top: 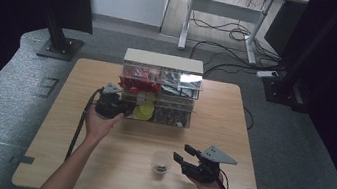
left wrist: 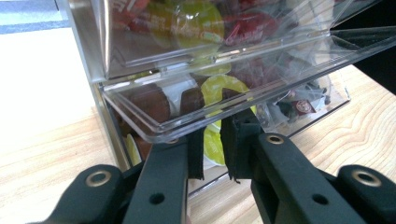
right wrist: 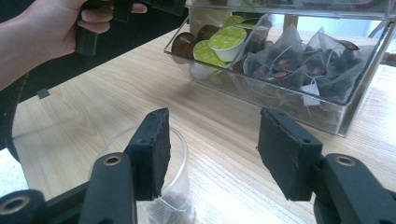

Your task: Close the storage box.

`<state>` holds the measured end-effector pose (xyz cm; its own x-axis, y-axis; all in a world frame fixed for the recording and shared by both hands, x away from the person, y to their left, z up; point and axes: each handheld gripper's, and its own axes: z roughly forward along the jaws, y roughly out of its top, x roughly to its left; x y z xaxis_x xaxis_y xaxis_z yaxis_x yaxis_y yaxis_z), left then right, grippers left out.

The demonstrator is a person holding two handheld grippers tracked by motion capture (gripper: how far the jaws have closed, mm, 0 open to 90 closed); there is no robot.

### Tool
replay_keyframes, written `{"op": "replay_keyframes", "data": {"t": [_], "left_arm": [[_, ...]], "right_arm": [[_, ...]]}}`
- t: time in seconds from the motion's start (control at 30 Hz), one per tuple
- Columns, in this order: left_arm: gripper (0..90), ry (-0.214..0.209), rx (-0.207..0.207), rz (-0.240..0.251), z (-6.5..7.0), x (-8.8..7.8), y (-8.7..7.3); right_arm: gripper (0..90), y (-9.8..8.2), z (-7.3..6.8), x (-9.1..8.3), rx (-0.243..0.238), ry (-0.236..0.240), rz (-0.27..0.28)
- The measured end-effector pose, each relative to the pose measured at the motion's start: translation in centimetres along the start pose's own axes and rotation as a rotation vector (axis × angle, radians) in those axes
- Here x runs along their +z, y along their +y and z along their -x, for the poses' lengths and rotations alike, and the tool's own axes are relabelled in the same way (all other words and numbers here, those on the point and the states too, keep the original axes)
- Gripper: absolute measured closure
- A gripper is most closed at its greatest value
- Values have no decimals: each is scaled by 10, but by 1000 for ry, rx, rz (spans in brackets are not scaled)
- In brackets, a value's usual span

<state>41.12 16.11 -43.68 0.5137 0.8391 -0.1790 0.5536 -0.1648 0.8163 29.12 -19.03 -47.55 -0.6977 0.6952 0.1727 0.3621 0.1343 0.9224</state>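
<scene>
Evidently the work is well along: a tea bag already lies in the bottom of the clear plastic cup [right wrist: 161, 186], which stands on the table [right wrist: 224, 140] right at the right gripper [right wrist: 212, 149], its rim partly behind the left-hand finger [right wrist: 152, 147] and not squeezed. Those right fingers stand apart with bare table between them, holding nothing. Beyond them, farther across the table, the lower drawer [right wrist: 280, 70] of the clear organizer [top: 160, 88] stands pulled out toward the person, with green and brown coffee capsules [right wrist: 219, 42] in one compartment and pyramid tea bags [right wrist: 303, 63] in the next. At that drawer's front edge is the left gripper [left wrist: 212, 149], held in the person's left hand [top: 99, 124]. In the left gripper view its fingers sit just under the transparent front lip of the drawer [left wrist: 154, 130], a narrow gap between them; the pads do not seem to press on the lip, so I read them as open and empty. Above and beyond those fingers the upper drawer [left wrist: 224, 32] holds more capsules, red and green. Judging from this, the bag is fetched and dropped in the cup; what seems left is to push the lower drawer back into the organizer, and perhaps to move the cup.
</scene>
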Motion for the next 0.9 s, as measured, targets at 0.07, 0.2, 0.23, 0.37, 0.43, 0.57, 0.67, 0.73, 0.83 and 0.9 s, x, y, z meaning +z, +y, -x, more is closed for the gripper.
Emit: {"op": "replay_keyframes", "data": {"t": [0.07,0.2,0.23,0.37,0.43,0.57,0.67,0.73,0.83,0.9], "left_arm": [[785,1,0,-1,0,0,-2],[772,0,-6,-7,-1,0,-9],[769,-3,-8,-12,-1,0,-10],[751,-8,-11,-21,-2,2,-16],[745,-9,-14,-23,-3,2,-19],[736,-11,-24,-29,-6,2,-24],[735,-14,-25,-29,-7,1,-28],[732,-14,-24,-30,-6,0,-31],[726,-14,-21,-32,-6,-2,-35],[723,-14,-19,-35,-6,-2,-37]], "right_arm": [[435,0,1,-1,2,-3,-3],[436,-1,2,-1,4,-6,-3],[436,-1,3,-1,5,-8,-3],[437,-3,3,0,6,-10,-7],[437,-4,3,1,5,-10,-11],[438,-5,3,2,5,-12,-17],[438,-5,4,3,6,-12,-20],[438,-6,4,3,4,-11,-20],[438,-5,3,3,3,-12,-21],[438,-5,3,3,3,-12,-21]]}}
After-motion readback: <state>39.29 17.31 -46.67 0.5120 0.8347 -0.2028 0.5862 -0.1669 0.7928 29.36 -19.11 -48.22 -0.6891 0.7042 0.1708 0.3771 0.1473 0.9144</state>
